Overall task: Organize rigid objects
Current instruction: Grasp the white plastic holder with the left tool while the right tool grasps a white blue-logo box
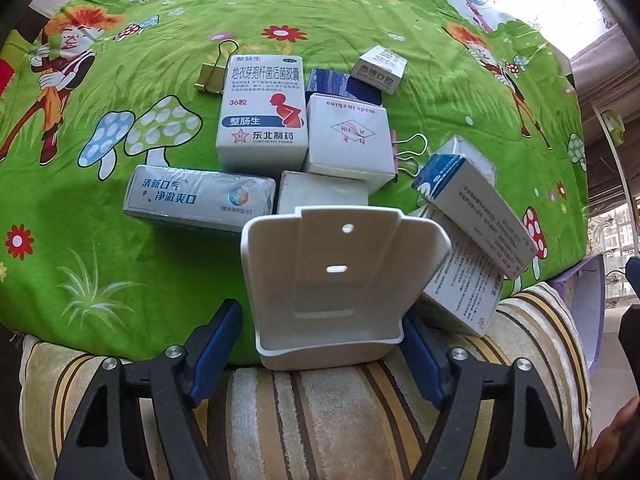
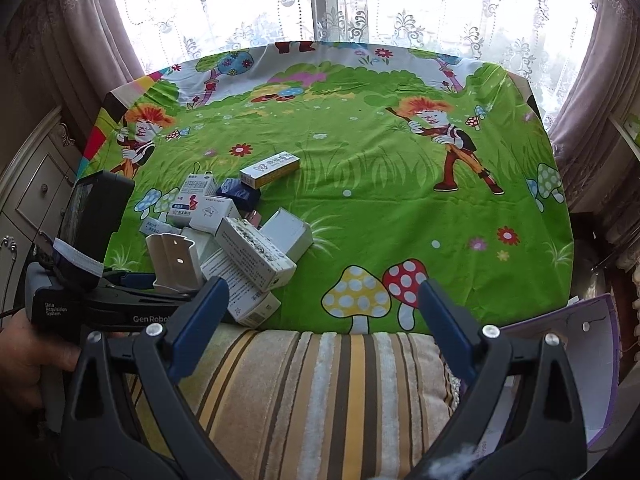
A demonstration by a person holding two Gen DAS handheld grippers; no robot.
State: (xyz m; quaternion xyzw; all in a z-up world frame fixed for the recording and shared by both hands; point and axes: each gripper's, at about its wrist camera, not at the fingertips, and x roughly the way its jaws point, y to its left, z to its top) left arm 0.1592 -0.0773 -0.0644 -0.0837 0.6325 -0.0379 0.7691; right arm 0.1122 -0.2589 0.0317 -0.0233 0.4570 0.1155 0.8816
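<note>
Gripping white plastic wall holder [image 1: 332, 280] between left gripper [image 1: 322, 340] jaws, near edge of table [image 1: 100, 280], beside pile of white medicine boxes [image 1: 264, 112]; right gripper [image 2: 324, 312] jaws wide, empty.

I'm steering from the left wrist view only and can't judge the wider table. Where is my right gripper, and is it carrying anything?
Observer: The right gripper hangs open and empty above the striped cushion, right of the box pile.
Operator: Is there free cloth to sort onto?
Observer: Yes, the green tablecloth to the right of the pile is bare of objects.
Operator: Does my white holder look gripped?
Observer: The right view shows the white plastic holder between the left gripper's fingers, lifted at the pile's near-left edge.
</note>
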